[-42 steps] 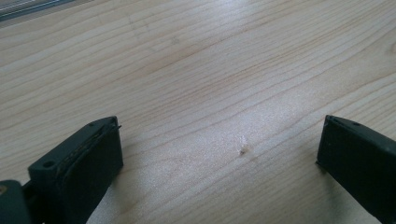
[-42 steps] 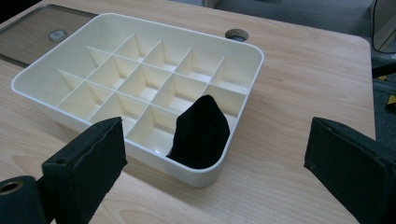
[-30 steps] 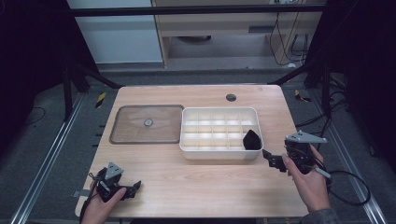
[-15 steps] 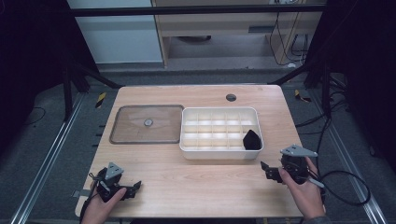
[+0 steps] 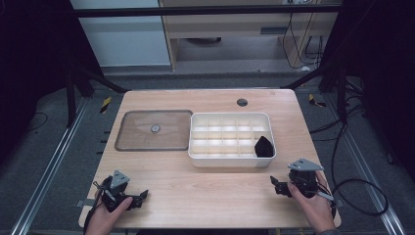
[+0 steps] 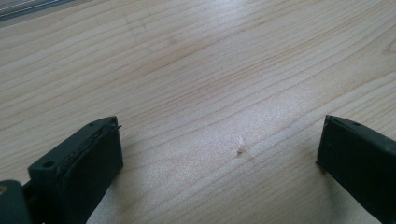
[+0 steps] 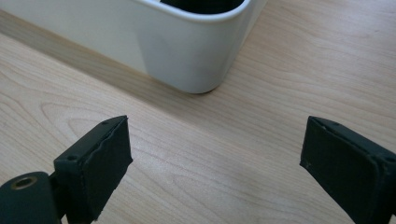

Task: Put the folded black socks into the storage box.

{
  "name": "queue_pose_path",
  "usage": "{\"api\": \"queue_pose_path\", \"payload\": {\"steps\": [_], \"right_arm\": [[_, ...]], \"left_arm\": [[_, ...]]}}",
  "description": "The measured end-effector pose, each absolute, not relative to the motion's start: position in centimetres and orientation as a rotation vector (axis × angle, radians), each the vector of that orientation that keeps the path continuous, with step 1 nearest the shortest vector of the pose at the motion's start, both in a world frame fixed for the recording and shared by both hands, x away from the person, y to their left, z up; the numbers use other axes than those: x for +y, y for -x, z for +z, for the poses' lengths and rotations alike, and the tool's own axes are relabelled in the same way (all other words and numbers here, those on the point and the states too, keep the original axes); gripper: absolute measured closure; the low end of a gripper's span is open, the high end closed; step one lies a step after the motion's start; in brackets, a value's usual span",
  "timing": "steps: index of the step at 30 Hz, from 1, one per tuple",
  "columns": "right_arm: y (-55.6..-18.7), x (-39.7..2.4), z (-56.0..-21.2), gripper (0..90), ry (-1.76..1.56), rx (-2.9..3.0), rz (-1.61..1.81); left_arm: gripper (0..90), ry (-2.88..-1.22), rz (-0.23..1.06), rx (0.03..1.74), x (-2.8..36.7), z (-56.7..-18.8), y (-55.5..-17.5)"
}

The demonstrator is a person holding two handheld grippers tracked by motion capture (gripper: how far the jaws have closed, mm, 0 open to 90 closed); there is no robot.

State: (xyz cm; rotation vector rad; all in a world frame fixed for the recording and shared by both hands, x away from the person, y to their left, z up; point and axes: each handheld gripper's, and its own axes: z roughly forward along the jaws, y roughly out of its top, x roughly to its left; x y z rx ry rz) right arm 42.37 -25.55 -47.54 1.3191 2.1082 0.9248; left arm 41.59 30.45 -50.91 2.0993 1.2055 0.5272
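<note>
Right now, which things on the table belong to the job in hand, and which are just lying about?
In the job:
white compartment tray
black object in its near right compartment
right gripper, open, nearest that tray

Lying about:
clear lid left of the tray
left gripper, open over bare table

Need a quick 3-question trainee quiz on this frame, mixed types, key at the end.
1. True or false: the right tongs are shut on the black object.
2. Multiple choice: the black object lies in which part of the white divided tray? A) near right corner compartment B) far left corner compartment C) centre compartment
3. Short answer: what lies flat on the table just left of the tray?

Key:
1. False. The jaws stand wide apart and empty, over bare wood near the tray's corner; the left tongs are open too.
2. A
3. A clear lid with a small knob in its middle.
</note>
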Motion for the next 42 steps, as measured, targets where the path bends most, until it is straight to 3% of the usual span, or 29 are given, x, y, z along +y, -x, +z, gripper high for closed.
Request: {"api": "queue_pose_path", "payload": {"steps": [42], "right_arm": [[-42.7, -22.0, -51.2, 7.2, -1.339, 2.175, 1.0]], "left_arm": [[0.0, -2.104, 0.524, 1.201, 30.4, -50.9, -41.6]]}}
